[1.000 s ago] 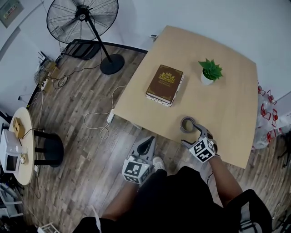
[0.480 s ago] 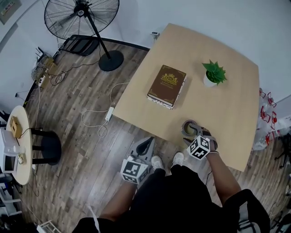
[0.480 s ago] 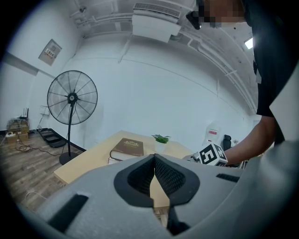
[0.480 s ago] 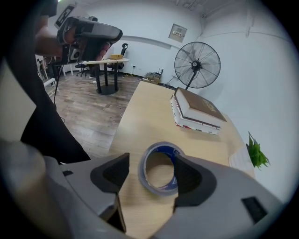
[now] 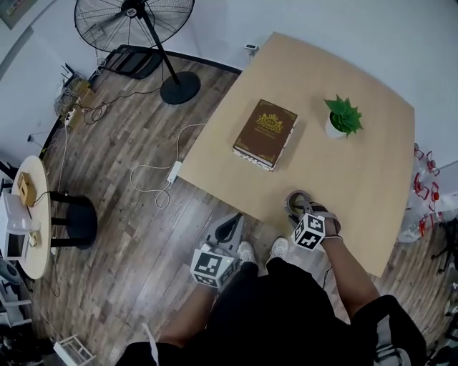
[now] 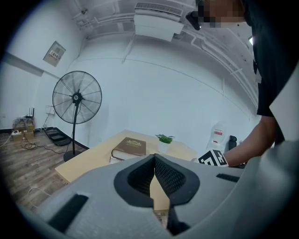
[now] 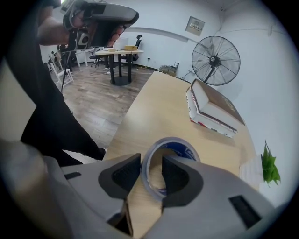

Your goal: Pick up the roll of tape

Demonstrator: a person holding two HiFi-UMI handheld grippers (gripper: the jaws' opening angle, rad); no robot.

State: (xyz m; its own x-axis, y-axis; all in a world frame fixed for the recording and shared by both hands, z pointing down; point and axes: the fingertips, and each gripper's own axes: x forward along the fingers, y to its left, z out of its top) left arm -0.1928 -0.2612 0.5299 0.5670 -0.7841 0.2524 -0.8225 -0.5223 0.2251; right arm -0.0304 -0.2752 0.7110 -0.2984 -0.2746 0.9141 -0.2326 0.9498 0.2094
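A roll of clear tape with a blue core (image 5: 295, 199) (image 7: 183, 144) lies flat near the front edge of the light wood table (image 5: 361, 182). My right gripper (image 5: 301, 210) (image 7: 150, 161) points steeply down over it. One jaw stands outside the near wall and the other inside the hole. The jaws are closing, and a thin gap still shows between the inner pad and the wall. My left gripper (image 5: 230, 227) (image 6: 154, 158) hangs off the table's near side over the floor, shut on nothing.
A brown book (image 5: 265, 134) (image 7: 212, 109) lies mid-table, with a small potted plant (image 5: 342, 116) (image 7: 270, 168) behind the tape. A pedestal fan (image 5: 136, 21) stands on the floor at far left, with a cable (image 5: 168, 175) trailing from it. A small round table (image 5: 28, 229) is at left.
My right gripper has come down onto the tape's near wall, rolled, and its jaws have narrowed around that wall. The left gripper has hardly moved.
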